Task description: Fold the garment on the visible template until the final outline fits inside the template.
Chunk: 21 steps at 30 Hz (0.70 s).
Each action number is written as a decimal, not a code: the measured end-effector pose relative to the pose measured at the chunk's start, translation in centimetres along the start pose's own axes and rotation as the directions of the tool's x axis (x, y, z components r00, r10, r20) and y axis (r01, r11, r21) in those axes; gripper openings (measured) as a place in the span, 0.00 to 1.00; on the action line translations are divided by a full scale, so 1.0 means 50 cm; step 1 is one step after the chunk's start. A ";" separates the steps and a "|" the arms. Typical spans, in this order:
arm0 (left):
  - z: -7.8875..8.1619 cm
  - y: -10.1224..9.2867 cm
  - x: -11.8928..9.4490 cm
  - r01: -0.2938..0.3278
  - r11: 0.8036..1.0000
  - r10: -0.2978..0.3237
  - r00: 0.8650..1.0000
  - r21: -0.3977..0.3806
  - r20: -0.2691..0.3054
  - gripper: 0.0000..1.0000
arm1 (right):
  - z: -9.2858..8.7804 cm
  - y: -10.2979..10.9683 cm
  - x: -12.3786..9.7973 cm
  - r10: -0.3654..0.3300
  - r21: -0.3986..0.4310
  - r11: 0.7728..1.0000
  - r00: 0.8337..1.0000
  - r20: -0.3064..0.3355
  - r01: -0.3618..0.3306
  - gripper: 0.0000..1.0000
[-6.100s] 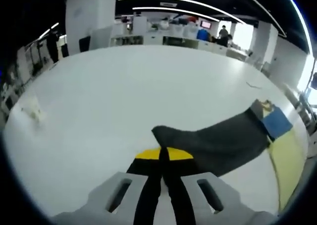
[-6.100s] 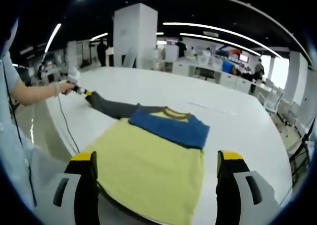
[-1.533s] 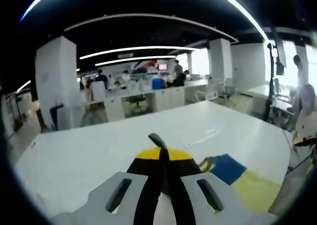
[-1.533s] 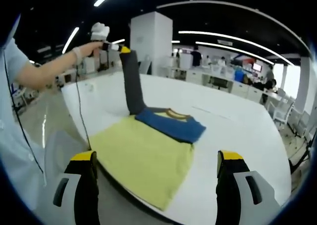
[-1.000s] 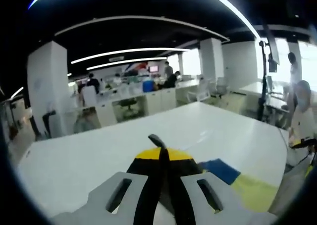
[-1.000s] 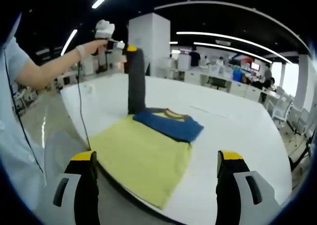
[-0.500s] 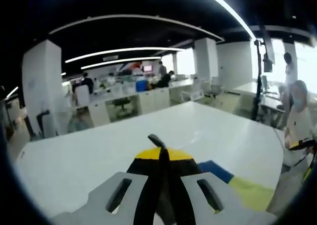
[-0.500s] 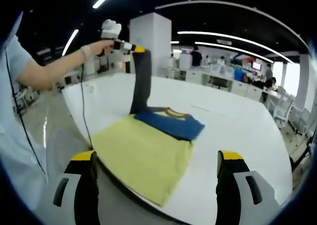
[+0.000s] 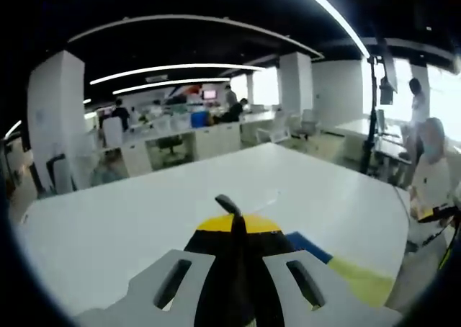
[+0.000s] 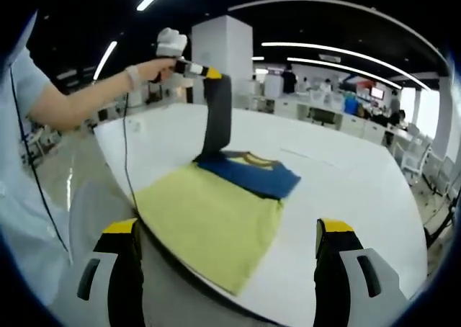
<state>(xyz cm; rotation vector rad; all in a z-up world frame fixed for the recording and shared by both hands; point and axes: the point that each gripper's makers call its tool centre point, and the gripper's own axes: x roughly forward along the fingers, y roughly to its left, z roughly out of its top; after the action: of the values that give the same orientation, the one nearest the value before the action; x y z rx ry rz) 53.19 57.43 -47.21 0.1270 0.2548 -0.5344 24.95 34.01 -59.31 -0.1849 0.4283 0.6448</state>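
Observation:
The shirt lies on the white table (image 10: 338, 183): yellow body (image 10: 209, 230), blue shoulder part (image 10: 253, 172), mustard collar. Its dark grey sleeve (image 10: 218, 118) hangs upright from my left gripper (image 10: 212, 73), held high by a gloved hand (image 10: 170, 42) above the shirt's left shoulder. In the left gripper view the jaws are shut on the sleeve (image 9: 229, 203), whose end pokes up past the yellow tips; the blue part (image 9: 310, 245) and yellow body (image 9: 359, 280) lie below to the right. My right gripper (image 10: 227, 227) stands open over the near table edge, jaws wide apart, holding nothing.
A cable (image 10: 127, 161) hangs from the left gripper across the table's left side. A white pillar (image 10: 223, 42) and office desks stand behind. A seated person (image 9: 431, 179) and a tall stand (image 9: 375, 111) are beyond the table's right edge.
The left gripper has lifted the grey sleeve off the table and carried it rightward, so it now hangs over the shirt's shoulder. The right gripper has stayed open and still.

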 end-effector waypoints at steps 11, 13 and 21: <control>-0.034 -0.033 0.045 0.036 0.999 -0.036 0.999 -0.003 -0.038 0.00 | -0.009 -0.018 -0.007 -0.022 0.023 0.999 1.000 -0.003 0.022 1.00; -0.042 -0.040 0.054 0.044 0.999 -0.044 0.998 -0.005 -0.044 0.00 | -0.010 -0.018 -0.007 -0.024 0.026 0.999 1.000 -0.003 0.024 1.00; -0.068 -0.066 0.087 0.081 0.997 -0.082 0.994 -0.008 -0.070 0.00 | -0.013 -0.019 -0.004 -0.034 0.047 0.998 0.999 -0.009 0.034 1.00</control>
<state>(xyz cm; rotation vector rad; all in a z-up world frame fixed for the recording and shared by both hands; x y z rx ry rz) 54.38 53.11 -51.85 0.1307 0.3308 -0.6111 25.18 32.97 -59.80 -0.1499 0.4475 0.6003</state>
